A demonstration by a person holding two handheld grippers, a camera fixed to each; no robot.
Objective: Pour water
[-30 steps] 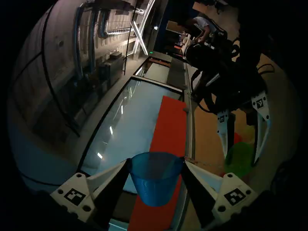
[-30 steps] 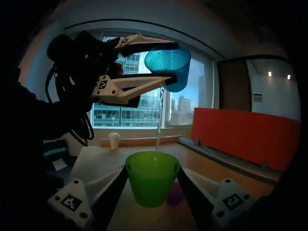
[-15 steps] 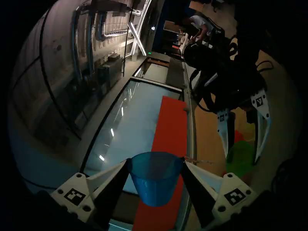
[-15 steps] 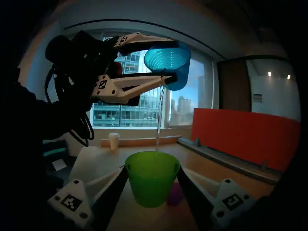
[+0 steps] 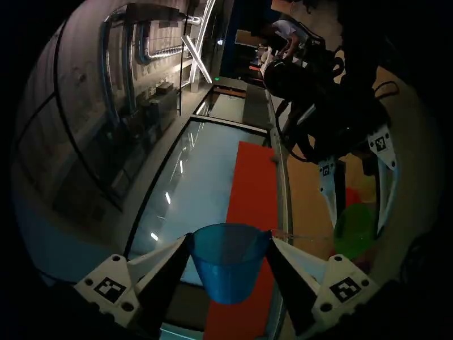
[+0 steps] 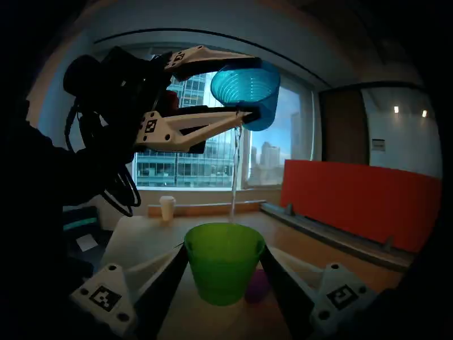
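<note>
Your left gripper (image 5: 229, 239) is clamped on the blue cup (image 5: 229, 271), one finger pressed to each side of its wall just under the rim. In the right gripper view that cup lies tipped well over: its long axis runs close to level, with the mouth turned back toward you and the base pointing off at the window (image 6: 187, 164). It is translucent blue plastic, tapered, with fine rings showing inside. A thin stream of water (image 6: 234, 175) drops from its lower lip straight into the green cup (image 6: 225, 262). The blue cup hangs high above the green one, over the middle of the table (image 6: 141, 238). Your right gripper (image 6: 224, 249) grips the green cup with both fingers against its sides; that cup stands upright, mouth up, and you cannot tell whether its base touches the table. A small purple object (image 6: 257, 285) sits just behind it. A white paper cup (image 6: 167, 207) stands near the table's far edge
</note>
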